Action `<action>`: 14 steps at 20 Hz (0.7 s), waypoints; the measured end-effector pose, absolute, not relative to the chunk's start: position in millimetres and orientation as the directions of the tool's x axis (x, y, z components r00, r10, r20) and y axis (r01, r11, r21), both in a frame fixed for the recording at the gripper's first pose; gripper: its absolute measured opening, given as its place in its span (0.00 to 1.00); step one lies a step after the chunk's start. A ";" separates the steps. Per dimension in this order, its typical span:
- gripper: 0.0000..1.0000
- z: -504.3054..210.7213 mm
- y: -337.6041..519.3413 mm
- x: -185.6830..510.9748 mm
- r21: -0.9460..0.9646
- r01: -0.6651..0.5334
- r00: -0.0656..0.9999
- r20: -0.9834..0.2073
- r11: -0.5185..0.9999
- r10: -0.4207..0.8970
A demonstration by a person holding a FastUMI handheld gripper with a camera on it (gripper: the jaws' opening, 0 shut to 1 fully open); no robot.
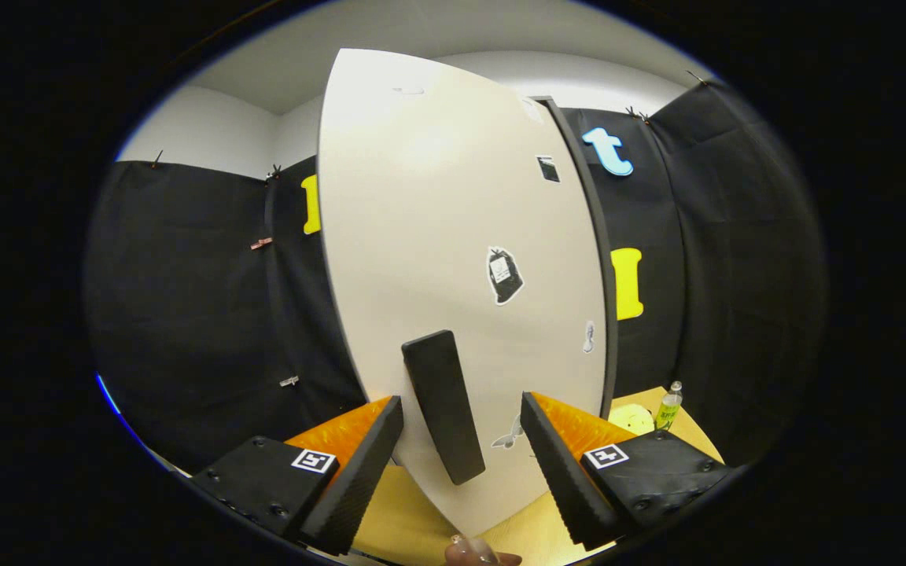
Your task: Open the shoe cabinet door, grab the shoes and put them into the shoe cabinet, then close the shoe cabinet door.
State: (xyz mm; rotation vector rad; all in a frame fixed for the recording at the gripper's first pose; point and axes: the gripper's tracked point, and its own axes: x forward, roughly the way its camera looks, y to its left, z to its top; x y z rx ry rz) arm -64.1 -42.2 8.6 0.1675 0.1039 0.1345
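One cream-white flat shoe cabinet door [453, 259] fills frame centre | long black bar handle [443, 405] at lower centre, between spread fingers, untouched | gripper [461, 448] jaws apart | clear plastic bottle [668, 406] on yellow wooden table [390, 527], lower right.

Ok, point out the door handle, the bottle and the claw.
door handle [443, 402]: gripper view, middle of the dark bar.
bottle [668, 410]: gripper view, its body.
claw [461, 444]: gripper view, open, midway between fingertips, astride the handle.

Your gripper [461, 424] carries two wedge-shaped fingers with ribbed inner faces, each mounted on a screwed block bearing a square marker (possibly your fingertip below).
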 end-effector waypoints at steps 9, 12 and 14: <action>0.99 11.3 -10.3 -62.2 0.115 -0.127 0.988 -0.074 0.985 0.136; 0.99 11.3 -10.0 -65.8 0.108 -0.116 0.990 -0.071 0.987 0.124; 0.99 11.6 -11.5 -69.4 0.098 -0.106 0.991 -0.073 0.989 0.114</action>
